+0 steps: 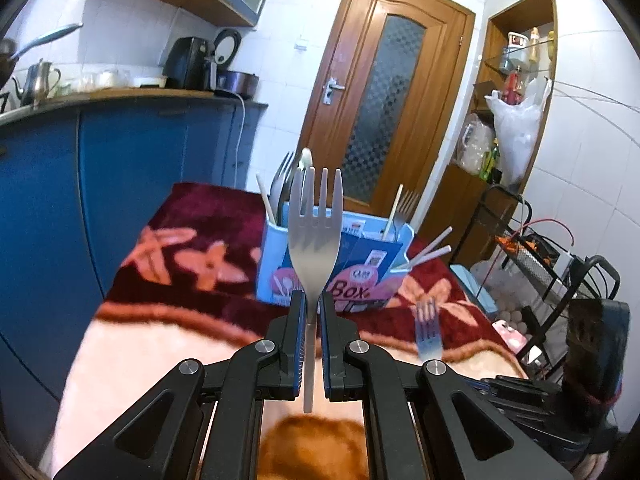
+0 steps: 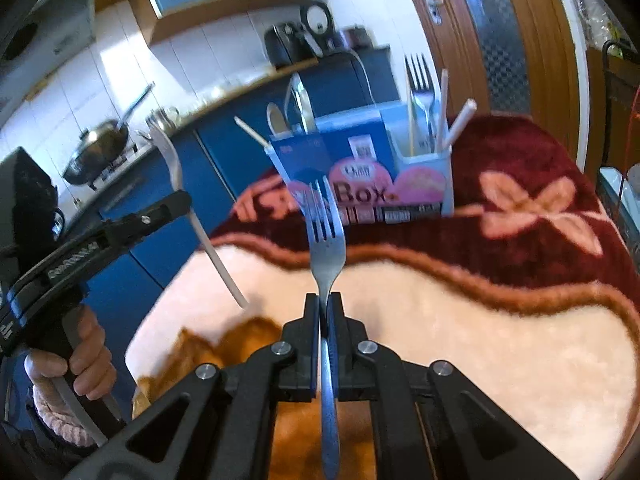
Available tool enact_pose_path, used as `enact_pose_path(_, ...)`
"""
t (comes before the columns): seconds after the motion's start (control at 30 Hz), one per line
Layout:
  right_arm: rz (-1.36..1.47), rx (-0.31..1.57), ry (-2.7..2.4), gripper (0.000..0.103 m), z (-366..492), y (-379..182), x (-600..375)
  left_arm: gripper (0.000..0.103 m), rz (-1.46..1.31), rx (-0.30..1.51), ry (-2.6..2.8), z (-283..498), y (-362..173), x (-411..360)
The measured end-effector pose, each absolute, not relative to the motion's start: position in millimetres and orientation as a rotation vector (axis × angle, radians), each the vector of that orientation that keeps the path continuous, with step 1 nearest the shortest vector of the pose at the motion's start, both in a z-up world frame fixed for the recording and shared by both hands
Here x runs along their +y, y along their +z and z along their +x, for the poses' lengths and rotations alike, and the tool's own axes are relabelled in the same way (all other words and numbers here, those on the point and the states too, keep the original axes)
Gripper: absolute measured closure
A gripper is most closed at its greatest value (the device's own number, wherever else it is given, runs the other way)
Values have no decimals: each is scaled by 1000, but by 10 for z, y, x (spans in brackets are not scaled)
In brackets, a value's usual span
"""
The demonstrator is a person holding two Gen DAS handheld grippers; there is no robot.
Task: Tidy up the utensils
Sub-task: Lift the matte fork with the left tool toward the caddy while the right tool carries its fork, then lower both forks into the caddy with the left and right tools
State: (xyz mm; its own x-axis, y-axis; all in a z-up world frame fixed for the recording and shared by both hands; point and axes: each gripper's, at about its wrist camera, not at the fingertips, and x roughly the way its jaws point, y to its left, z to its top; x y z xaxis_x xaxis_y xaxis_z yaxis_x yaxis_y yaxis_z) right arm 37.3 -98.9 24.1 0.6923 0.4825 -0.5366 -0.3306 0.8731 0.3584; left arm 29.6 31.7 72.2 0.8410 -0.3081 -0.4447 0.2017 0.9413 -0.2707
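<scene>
My left gripper (image 1: 312,300) is shut on the neck of a pale plastic fork (image 1: 316,216), which stands upright with its tines up. In the right wrist view that fork (image 2: 172,164) is at the left, raised by a hand (image 2: 80,352). My right gripper (image 2: 324,300) is shut on the handle of a metal fork (image 2: 326,248), tines pointing forward and up. That metal fork (image 1: 428,332) also shows at the lower right of the left wrist view. Ahead of both stands a blue utensil box (image 2: 360,168), also seen head-on (image 1: 340,272). Forks, a spoon and sticks stand in its two end compartments.
The box sits on a dark red and cream floral cloth (image 2: 520,216). Blue cabinets (image 1: 120,168) and a counter with a kettle and a wok (image 2: 100,144) run along the left. A wooden door (image 1: 380,100) is behind, and a wire rack (image 1: 540,260) stands at the right.
</scene>
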Motion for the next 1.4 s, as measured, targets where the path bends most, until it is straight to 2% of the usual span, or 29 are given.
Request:
enact_pose_path(0.13, 228, 548, 466, 97, 267, 376, -981, 96, -220, 482, -263, 305, 787, 314)
enact_pose_path(0.37, 253, 454, 472, 97, 301, 565, -1045, 96, -219, 448, -239, 373, 903, 336)
enact_pose_path(1.07, 278, 350, 416, 97, 647, 733, -1281, 96, -189, 238, -187, 937, 1504, 286)
enact_pose_path(1.4, 272, 316, 371, 97, 798, 768, -1372, 96, -185, 235, -167, 1315, 1431, 180)
